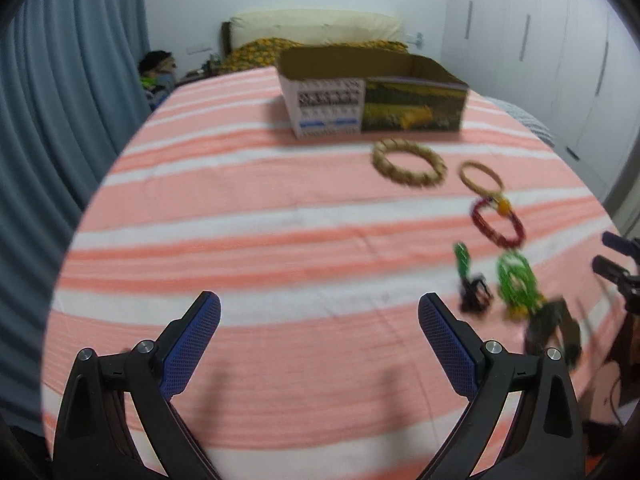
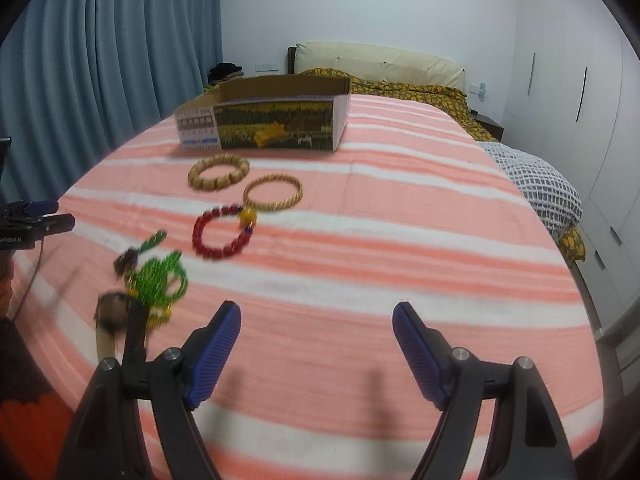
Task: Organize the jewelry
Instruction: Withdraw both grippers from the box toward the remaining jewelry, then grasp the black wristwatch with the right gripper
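Still unsorted: bracelets on the bed (image 2: 360,240), red bracelet (image 2: 221,233) ahead-left of right tongs (image 2: 317,322), nearer than left tongs (image 1: 319,314); both spread, empty. Box (image 2: 276,120) beyond.

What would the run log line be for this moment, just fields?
stage: approach | left gripper: jaws open, empty | right gripper: jaws open, empty | bracelets: on striped bedspread, untouched | cardboard box: open, behind bracelets
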A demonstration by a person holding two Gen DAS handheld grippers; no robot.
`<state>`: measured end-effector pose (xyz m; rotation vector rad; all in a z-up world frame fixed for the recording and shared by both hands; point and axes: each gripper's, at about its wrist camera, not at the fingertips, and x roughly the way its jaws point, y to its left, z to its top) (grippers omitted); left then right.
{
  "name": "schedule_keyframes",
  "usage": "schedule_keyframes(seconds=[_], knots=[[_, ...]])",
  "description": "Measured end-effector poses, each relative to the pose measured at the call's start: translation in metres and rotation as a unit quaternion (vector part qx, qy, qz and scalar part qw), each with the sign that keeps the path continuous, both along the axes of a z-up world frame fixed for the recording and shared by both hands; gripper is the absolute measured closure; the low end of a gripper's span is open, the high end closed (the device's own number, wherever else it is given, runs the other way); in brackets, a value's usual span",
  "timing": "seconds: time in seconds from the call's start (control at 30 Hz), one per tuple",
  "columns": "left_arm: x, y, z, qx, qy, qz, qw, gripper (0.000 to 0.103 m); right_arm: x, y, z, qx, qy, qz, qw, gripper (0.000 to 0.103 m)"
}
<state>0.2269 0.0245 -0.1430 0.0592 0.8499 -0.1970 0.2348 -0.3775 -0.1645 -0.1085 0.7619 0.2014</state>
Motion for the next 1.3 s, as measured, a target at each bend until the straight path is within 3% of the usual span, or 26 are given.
schedule_keyframes(seconds=[0.27, 0.43, 0.63, 0.77, 0.83, 0.9, 1.1, 1.3], knots=[[-0.028, -0.029, -0.002, 0.004, -0.008, -0.069, 0.9976, 0.003, -0.040, 0.013, -0.003, 0.037, -0.002, 0.054, 0.998, 0.023], [-0.021, -0.045, -0.015, 0.003, 0.011, -0.072, 0.9974, 0.003, -0.058, 0.034, 0.003, 0.075, -0.005, 0.109, 0.991, 0.023], [-0.007, -0.051, -0.023, -0.016, 0.031, -0.071, 0.9969, 0.004, -0.046, 0.066, -0.001, 0.064, 0.007, 0.131, 0.989, 0.025], [-0.002, -0.059, -0.026, -0.010, 0.036, -0.082, 0.9959, 0.004, -0.033, 0.077, -0.012, 0.059, 0.025, 0.134, 0.989, 0.045], [0.000, -0.063, -0.027, -0.005, 0.038, -0.088, 0.9954, 0.004, -0.027, 0.081, -0.019, 0.054, 0.040, 0.134, 0.989, 0.070], [0.002, -0.065, -0.029, -0.004, 0.041, -0.093, 0.9948, 0.004, -0.022, 0.084, -0.025, 0.043, 0.057, 0.134, 0.988, 0.086], [0.005, -0.071, -0.032, -0.001, 0.044, -0.100, 0.9940, 0.004, -0.022, 0.067, -0.020, 0.061, 0.047, 0.103, 0.992, 0.091], [0.012, -0.079, -0.032, 0.001, 0.046, -0.103, 0.9936, 0.004, -0.009, 0.009, -0.011, 0.108, 0.031, 0.009, 0.994, 0.091]])
